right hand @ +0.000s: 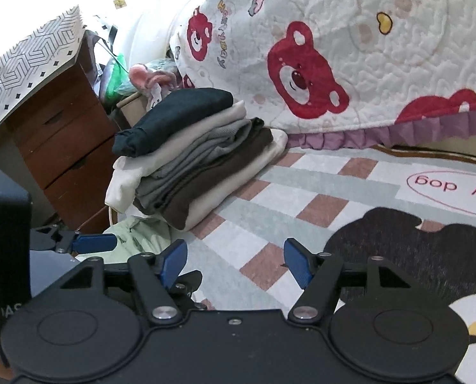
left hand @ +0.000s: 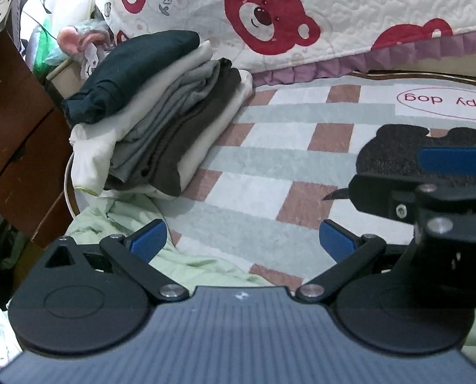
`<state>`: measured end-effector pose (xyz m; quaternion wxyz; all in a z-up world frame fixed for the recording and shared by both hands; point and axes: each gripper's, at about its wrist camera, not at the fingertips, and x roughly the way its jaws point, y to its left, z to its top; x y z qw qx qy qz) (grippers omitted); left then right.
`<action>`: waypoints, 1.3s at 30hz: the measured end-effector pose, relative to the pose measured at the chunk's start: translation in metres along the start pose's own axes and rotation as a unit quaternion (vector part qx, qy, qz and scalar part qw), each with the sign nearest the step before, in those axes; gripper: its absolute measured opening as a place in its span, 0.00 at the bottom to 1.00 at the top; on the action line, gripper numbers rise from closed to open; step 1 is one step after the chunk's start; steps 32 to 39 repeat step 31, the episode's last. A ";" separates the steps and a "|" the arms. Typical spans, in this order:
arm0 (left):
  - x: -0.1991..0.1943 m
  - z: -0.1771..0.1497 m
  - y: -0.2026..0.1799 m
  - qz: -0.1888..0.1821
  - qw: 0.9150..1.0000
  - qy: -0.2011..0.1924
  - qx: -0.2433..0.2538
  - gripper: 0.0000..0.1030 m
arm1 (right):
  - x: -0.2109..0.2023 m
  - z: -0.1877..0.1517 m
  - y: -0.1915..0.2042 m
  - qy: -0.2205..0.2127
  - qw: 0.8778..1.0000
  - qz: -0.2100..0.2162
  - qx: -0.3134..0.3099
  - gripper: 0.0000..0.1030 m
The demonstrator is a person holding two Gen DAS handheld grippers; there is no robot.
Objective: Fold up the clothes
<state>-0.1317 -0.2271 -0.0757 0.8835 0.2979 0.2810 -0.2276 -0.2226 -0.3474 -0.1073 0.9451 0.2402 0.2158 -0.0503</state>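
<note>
While both held wide open and empty, left claw [left hand: 242,240] nearer than right claw [right hand: 236,264] to crumpled pale green garment [left hand: 110,224] at lower left, below folded stack [left hand: 161,112].

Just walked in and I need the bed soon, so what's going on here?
A person is folding clothes on the bed with a handheld gripper in each hand. Right now both the left gripper and the right gripper are open and hold nothing, hovering over the checked blanket. A stack of folded clothes sits at the blanket's edge, beside the wooden drawers. A crumpled light green garment lies unfolded just below the stack, near the left gripper, and looks like the likely next piece.
</note>
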 end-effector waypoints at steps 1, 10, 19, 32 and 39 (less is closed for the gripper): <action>0.000 0.000 -0.001 0.001 1.000 0.000 0.001 1.00 | 0.000 -0.001 0.000 0.000 1.000 0.000 0.000 0.70; -0.001 0.001 -0.011 -0.023 0.999 0.002 0.028 1.00 | -0.005 -0.007 0.000 -0.017 0.999 0.030 0.005 0.70; 0.000 0.000 -0.015 -0.017 0.999 0.006 0.047 1.00 | 0.001 -0.011 -0.001 -0.009 0.999 0.038 0.017 0.70; 0.000 0.002 -0.018 -0.006 0.998 0.007 0.061 1.00 | 0.002 -0.014 -0.005 -0.007 0.999 0.044 0.029 0.71; 0.000 0.002 -0.018 -0.006 0.998 0.007 0.061 1.00 | 0.002 -0.014 -0.005 -0.007 0.999 0.044 0.029 0.71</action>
